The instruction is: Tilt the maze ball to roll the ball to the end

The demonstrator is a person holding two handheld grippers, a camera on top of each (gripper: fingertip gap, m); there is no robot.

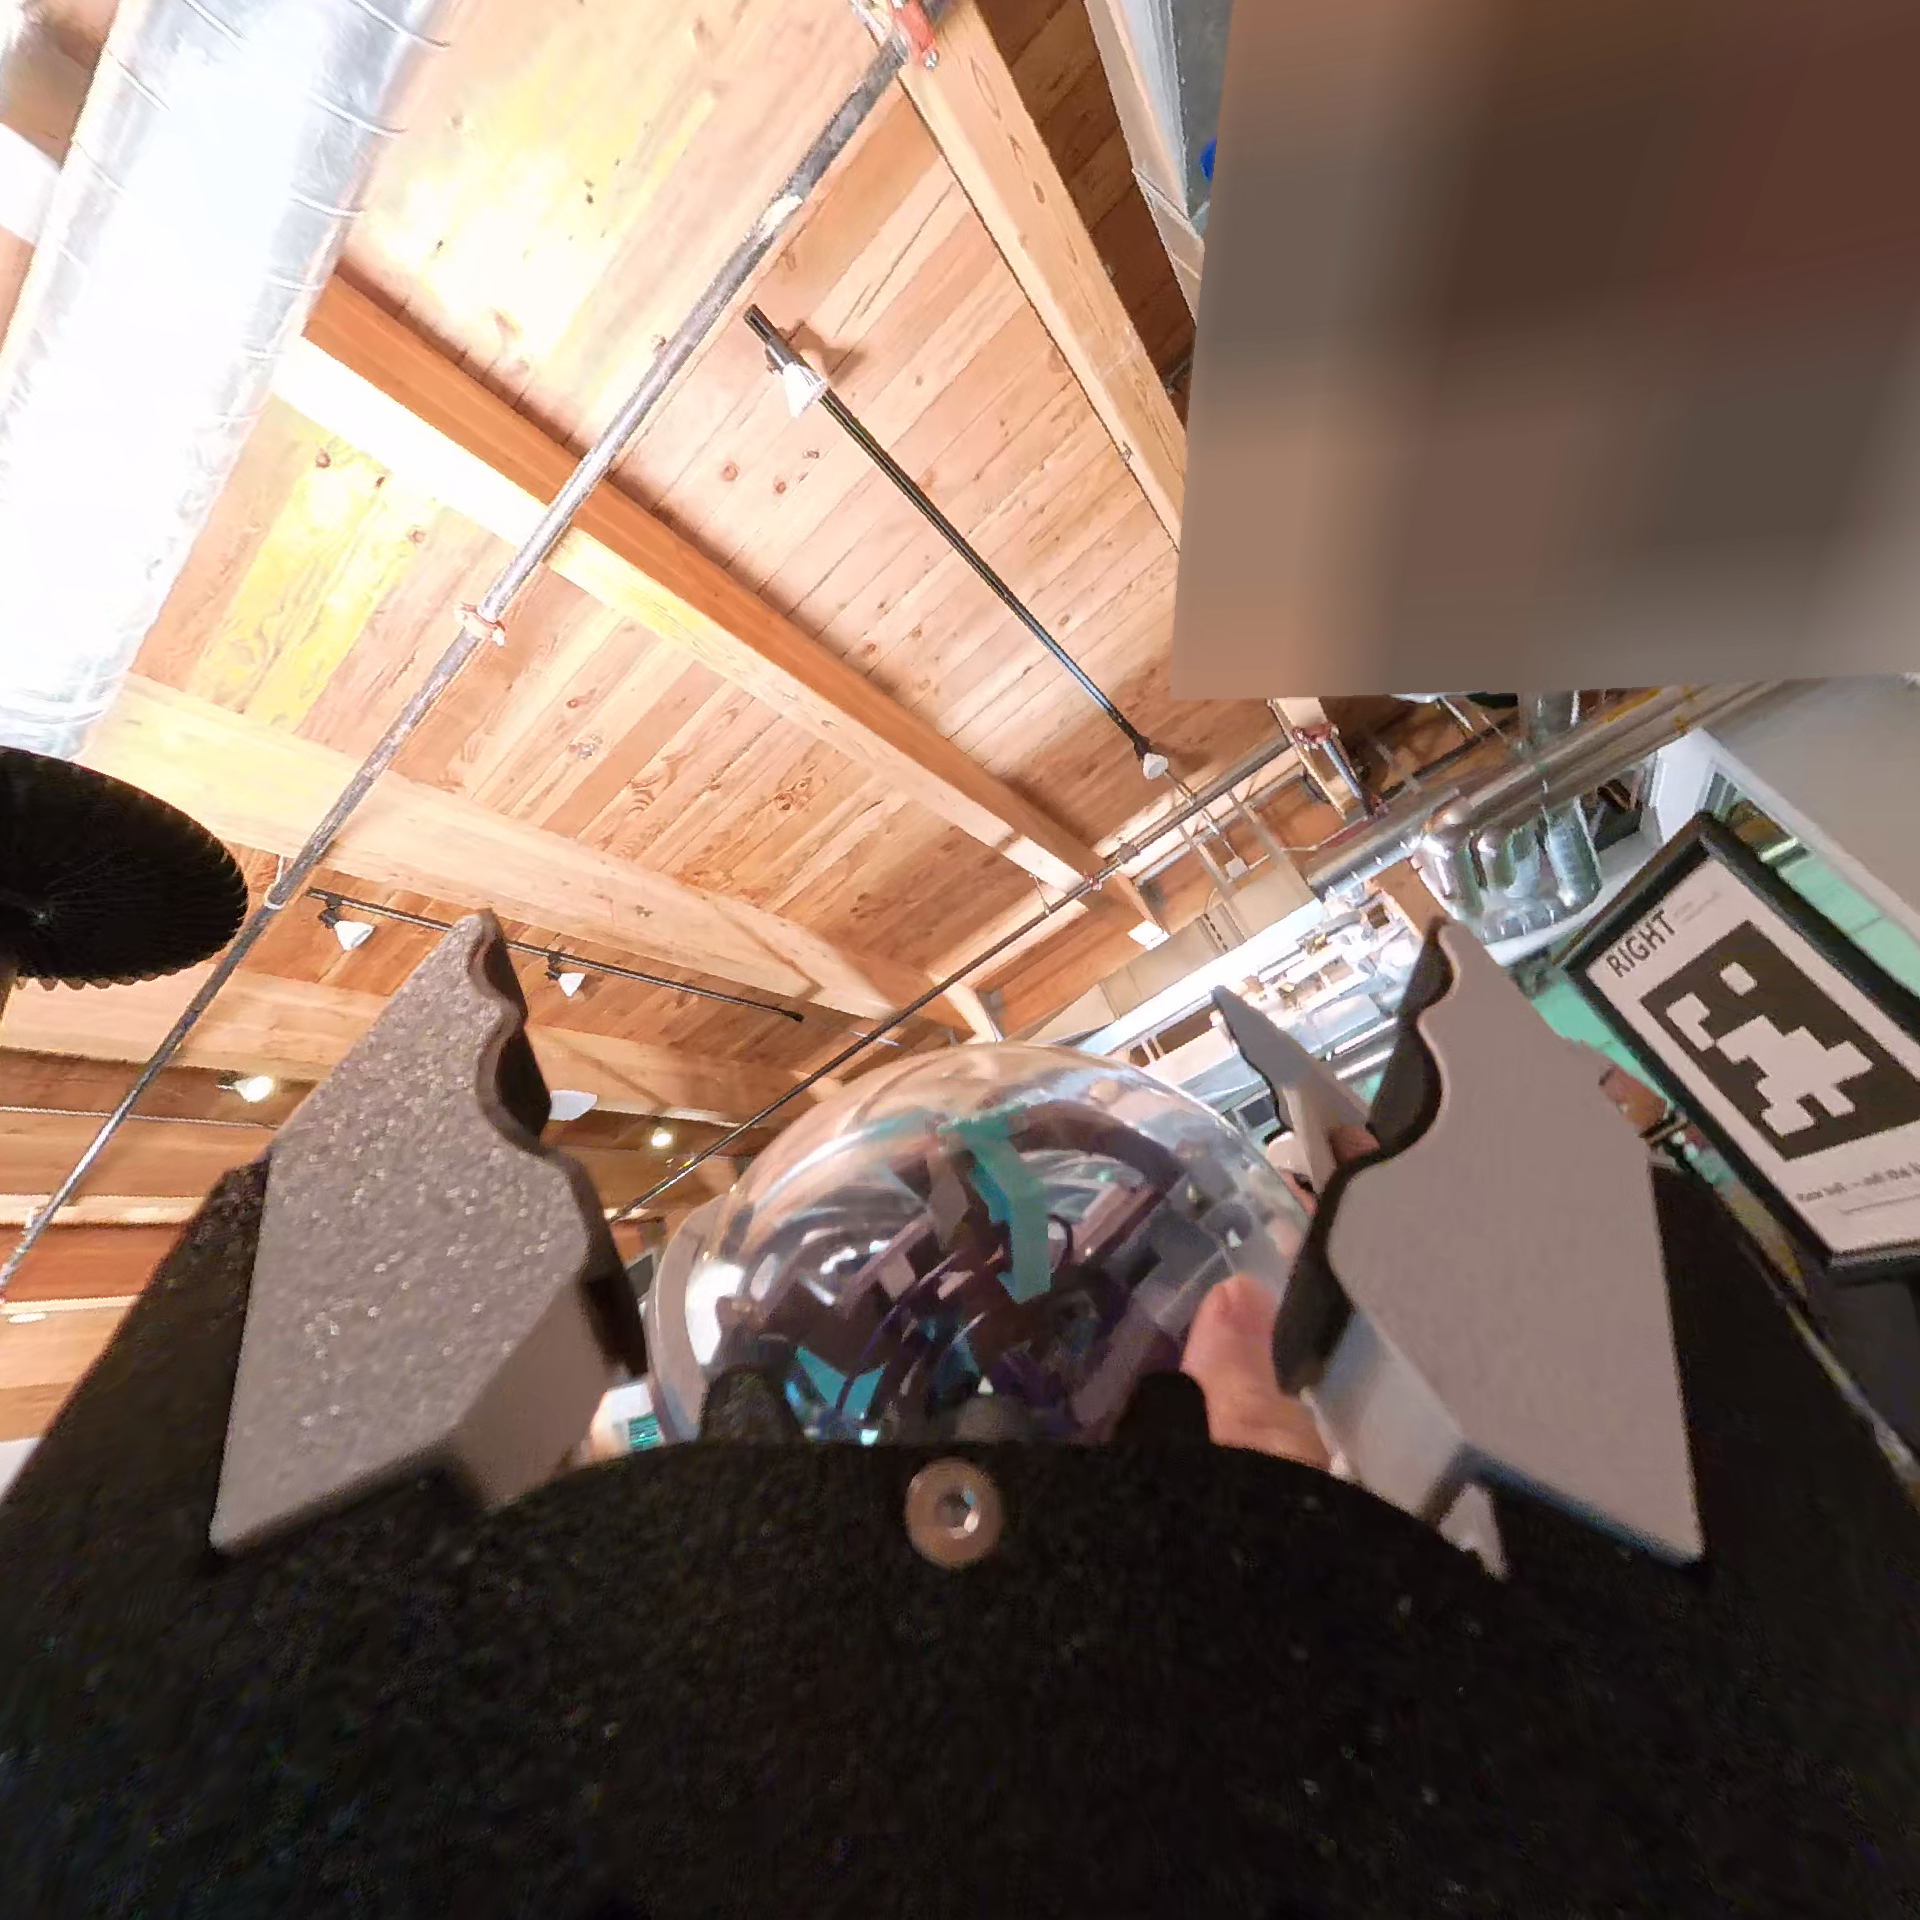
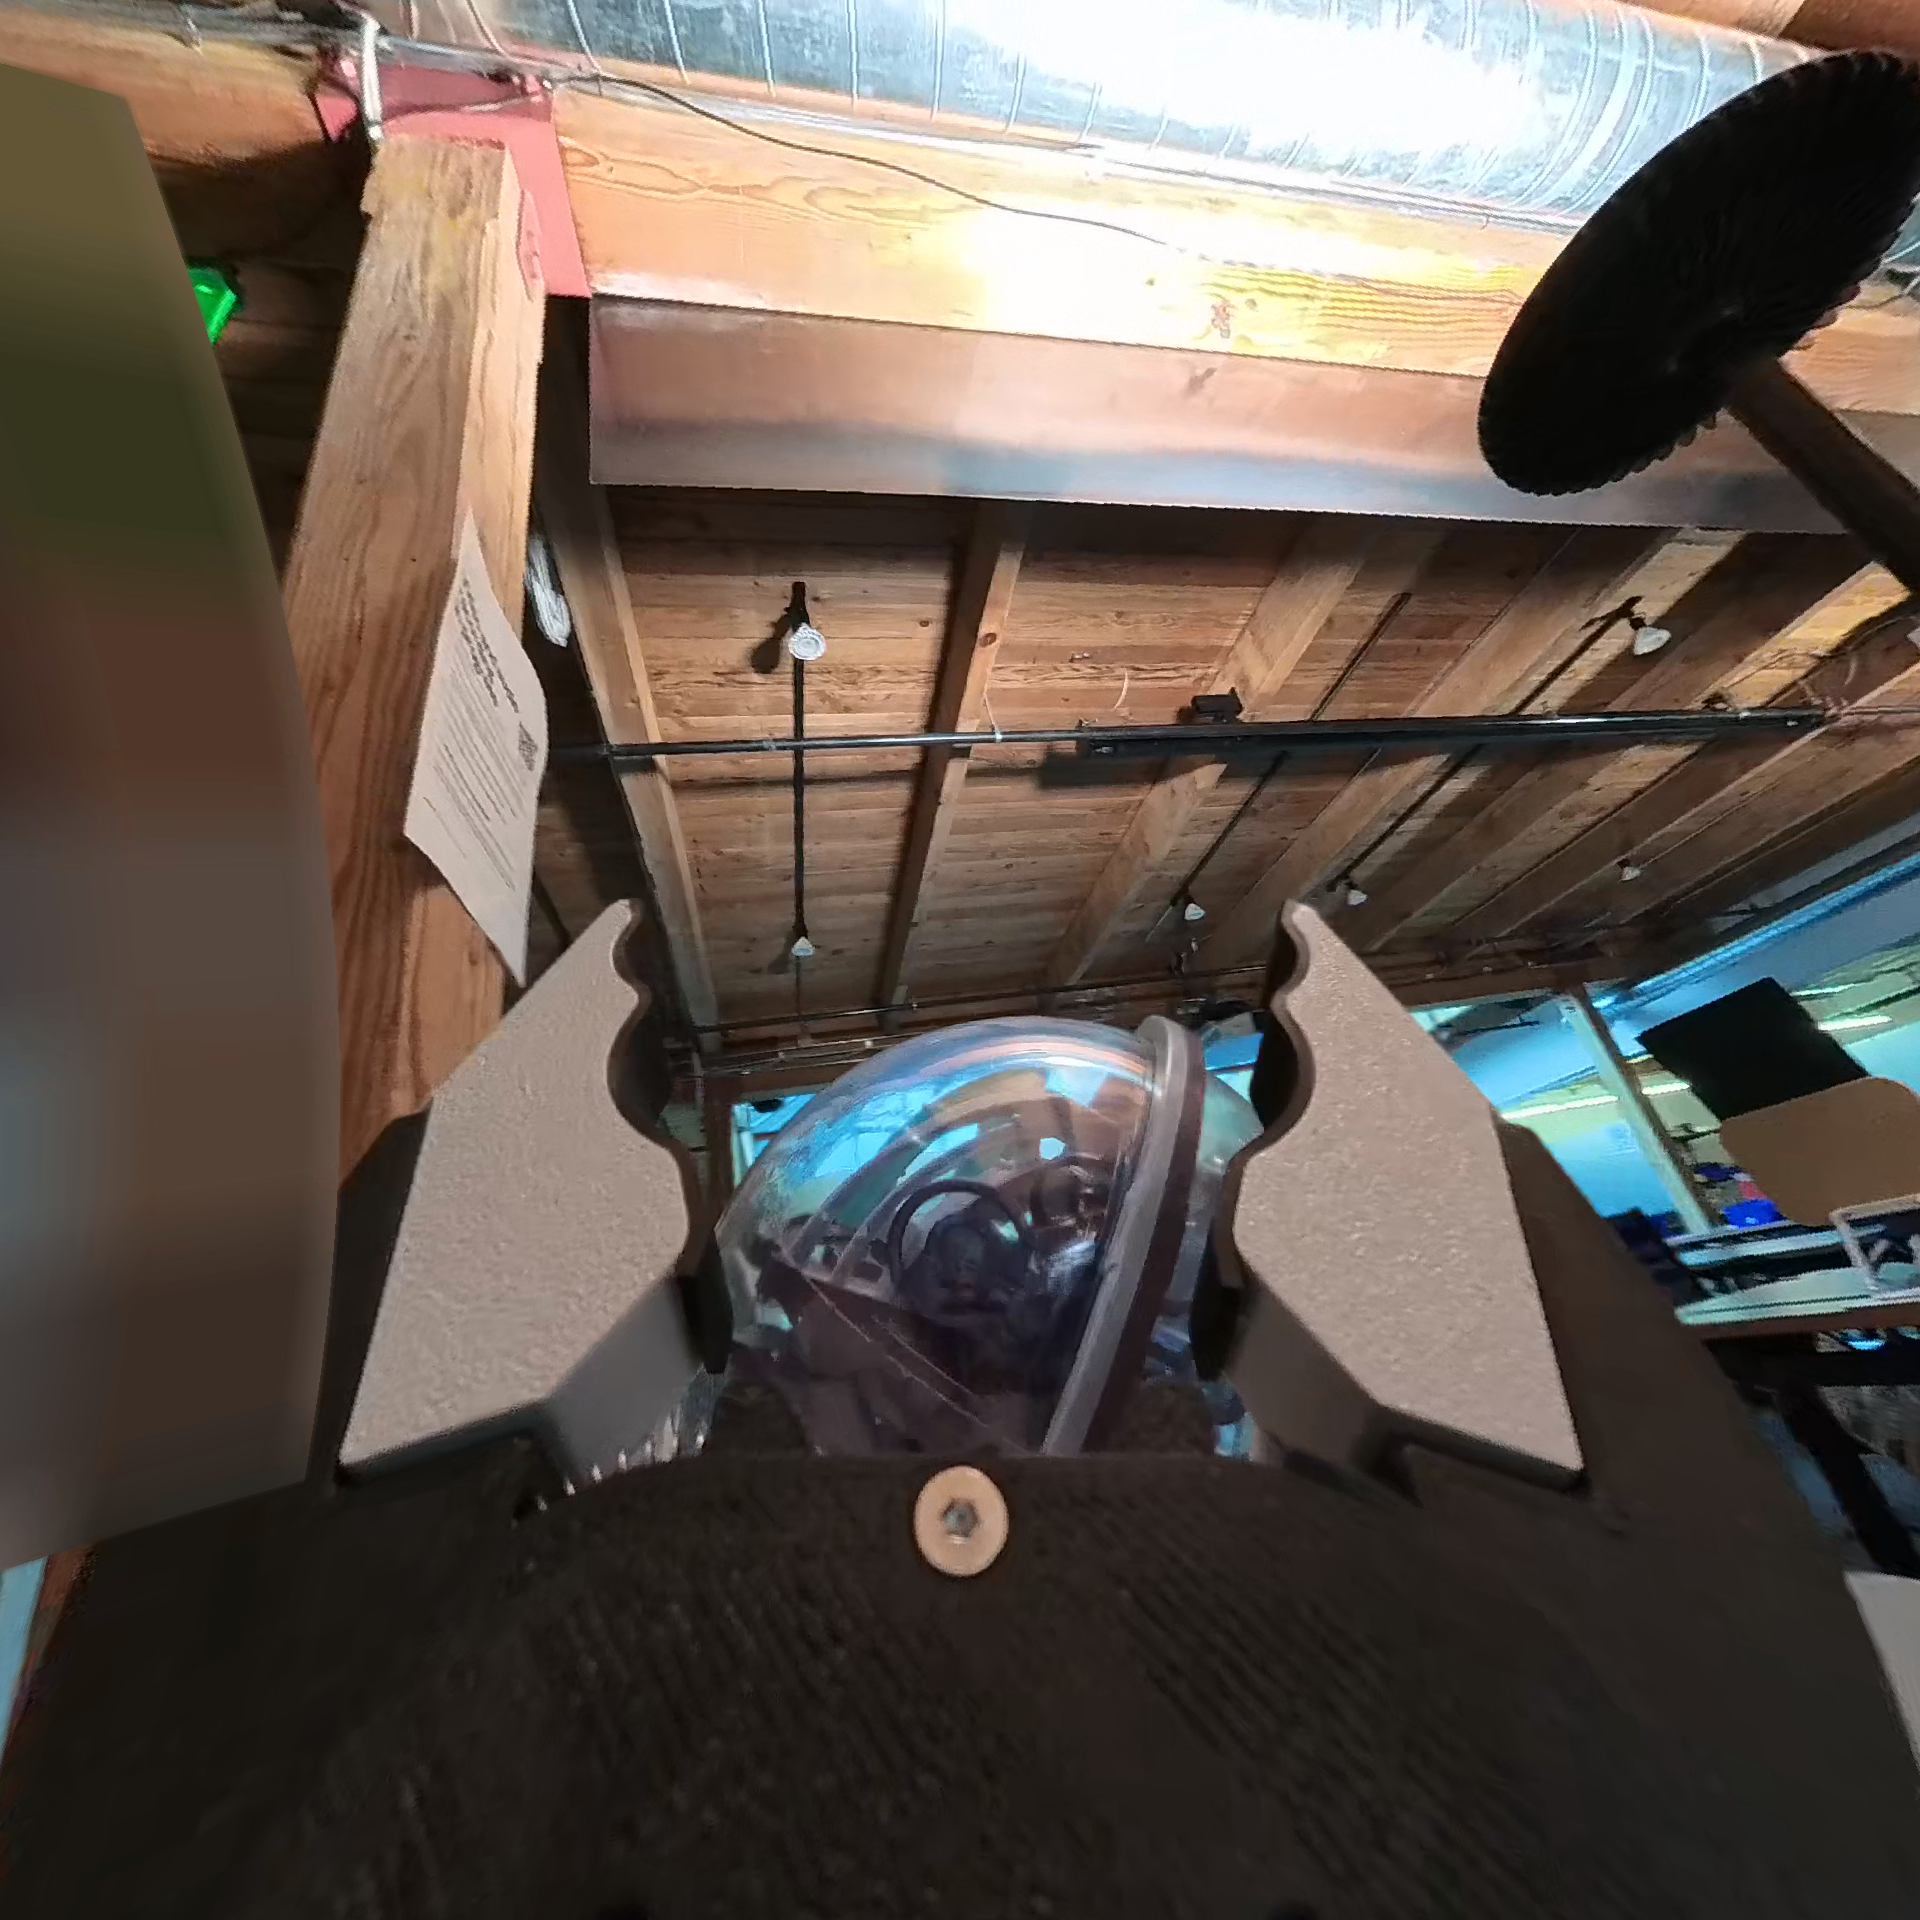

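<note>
Both grippers point up at a wooden ceiling (image 1: 727, 540). Right gripper (image 2: 961, 966) fingers pinch the clear maze ball (image 2: 966, 1226) low between them. Left gripper (image 1: 961, 977) fingers are spread wide, the maze ball beyond them; contact cannot be told.

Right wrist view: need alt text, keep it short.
A clear maze ball with dark tracks inside sits between the right gripper's two grey fingers, which point up at a wooden ceiling. A silver duct crosses the top.
</note>
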